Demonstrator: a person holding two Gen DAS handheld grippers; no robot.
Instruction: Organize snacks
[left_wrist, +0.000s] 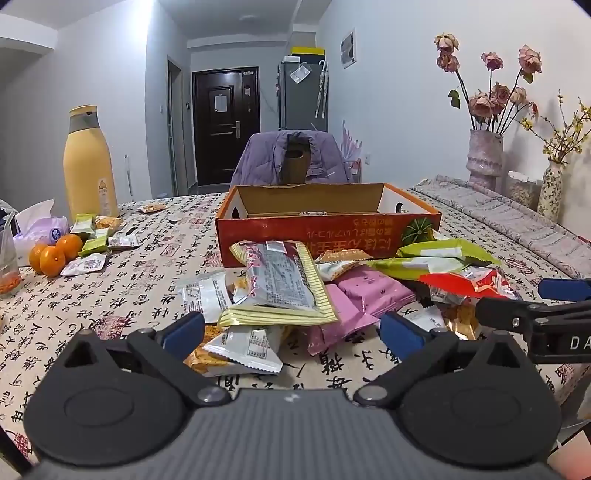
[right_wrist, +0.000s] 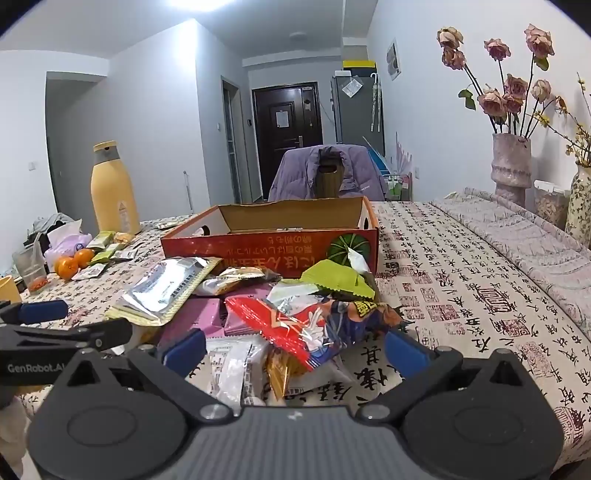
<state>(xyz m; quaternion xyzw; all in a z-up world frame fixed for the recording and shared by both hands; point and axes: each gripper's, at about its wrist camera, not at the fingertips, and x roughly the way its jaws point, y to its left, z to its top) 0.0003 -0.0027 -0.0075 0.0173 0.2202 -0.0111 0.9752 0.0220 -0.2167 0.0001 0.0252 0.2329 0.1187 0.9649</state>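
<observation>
I see the table (left_wrist: 147, 280) filling the lower half of both views, under a cloth printed with black calligraphy. At centre frame sits the box (left_wrist: 325, 225), red-orange outside and plain card inside, open at the top, with its printed front wall facing me. In the left wrist view a yellow bottle (left_wrist: 86, 166) stands at the left and a vase (left_wrist: 484, 155) of dried roses at the right.

The snack pile (left_wrist: 314, 291) lies just in front of the box, some packets touching its front wall. On top at centre is a striped pack (left_wrist: 280, 284) with a silver back, tilted. Under it and to the right lies a pink pack (left_wrist: 369, 291). Green packs (left_wrist: 436, 258) sit at the right of the pile beside the box corner. A red pack (right_wrist: 295, 328) lies at centre in the right wrist view, crumpled, over white sachets (right_wrist: 236, 365).

Oranges (left_wrist: 55, 254) and a few small packets (left_wrist: 96, 240) are at the left edge, well apart from the pile.

My left gripper (left_wrist: 291, 332) is spread wide at the near edge of the pile, gripping nothing. My right gripper (right_wrist: 295, 349) is also spread, with the red pack's near end lying between its fingers, not pinched.
</observation>
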